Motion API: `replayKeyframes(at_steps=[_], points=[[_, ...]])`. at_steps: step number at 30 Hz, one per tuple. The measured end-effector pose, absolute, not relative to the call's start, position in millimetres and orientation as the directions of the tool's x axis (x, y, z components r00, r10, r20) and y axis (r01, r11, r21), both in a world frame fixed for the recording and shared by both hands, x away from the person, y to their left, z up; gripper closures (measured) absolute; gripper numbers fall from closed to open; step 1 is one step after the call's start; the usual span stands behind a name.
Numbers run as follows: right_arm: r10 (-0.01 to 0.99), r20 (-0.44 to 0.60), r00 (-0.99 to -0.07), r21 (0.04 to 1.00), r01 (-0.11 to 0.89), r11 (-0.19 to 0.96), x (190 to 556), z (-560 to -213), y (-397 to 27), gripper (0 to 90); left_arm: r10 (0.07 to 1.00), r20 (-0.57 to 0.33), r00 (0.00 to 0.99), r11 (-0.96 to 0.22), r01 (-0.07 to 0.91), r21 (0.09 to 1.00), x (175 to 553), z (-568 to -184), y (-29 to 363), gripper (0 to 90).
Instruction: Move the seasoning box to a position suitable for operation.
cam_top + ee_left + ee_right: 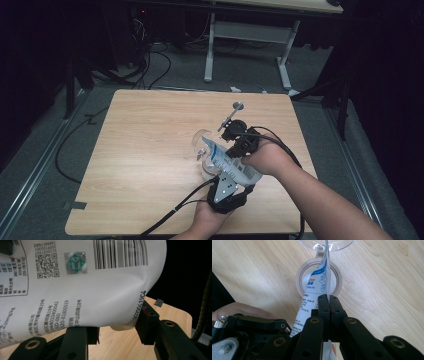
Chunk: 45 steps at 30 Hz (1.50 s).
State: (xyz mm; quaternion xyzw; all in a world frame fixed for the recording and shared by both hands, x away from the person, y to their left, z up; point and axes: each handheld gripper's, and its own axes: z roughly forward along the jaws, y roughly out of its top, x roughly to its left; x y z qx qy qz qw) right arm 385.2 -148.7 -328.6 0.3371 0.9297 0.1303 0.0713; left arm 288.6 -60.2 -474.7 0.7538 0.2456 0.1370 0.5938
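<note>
- Pale wood grain covers the worktop (150, 150), and the work sits toward the person's near right corner of it, just ahead of both sets of jaws.
- The left gripper (226, 187) comes in from the near edge, and the white printed pouch (227, 161) rises out of its jaws. In the left gripper view the pouch (75, 290) bulges between the two black jaws, which stand about half apart and press its lower end from both sides, so the jaws are clamped on the pouch. Judged from this, the left hand acts as the anchor, steadying the bulky body so that the bag cannot swing.
- A clear plastic container (205, 150) with a hinged lid stands just beyond the left jaws, under the pouch's raised tip; the placing suggests the contents are meant to go into it.
- The right gripper (240, 145) reaches in from the right side. In the right gripper view its jaws are pressed fully together on the thin flat edge of the pouch (322, 282), directly above the round mouth of the container (302, 272). That pinch probably serves to tilt or open the top.
- Beyond the right jaws a small metal spoon-like tool (235, 109) lies on the worktop, untouched.
</note>
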Motion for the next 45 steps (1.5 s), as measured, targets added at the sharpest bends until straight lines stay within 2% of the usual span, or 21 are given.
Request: replayKeyframes(at_steps=[45], points=[[0.637, -0.045, -0.769, 0.296, 0.599, 0.744, 390.1, -329.1, -145.9, 89.8, 0.54, -0.102, 0.836, -0.155, 0.218, 0.964, 292.7, -472.4, -60.3, 59.9]])
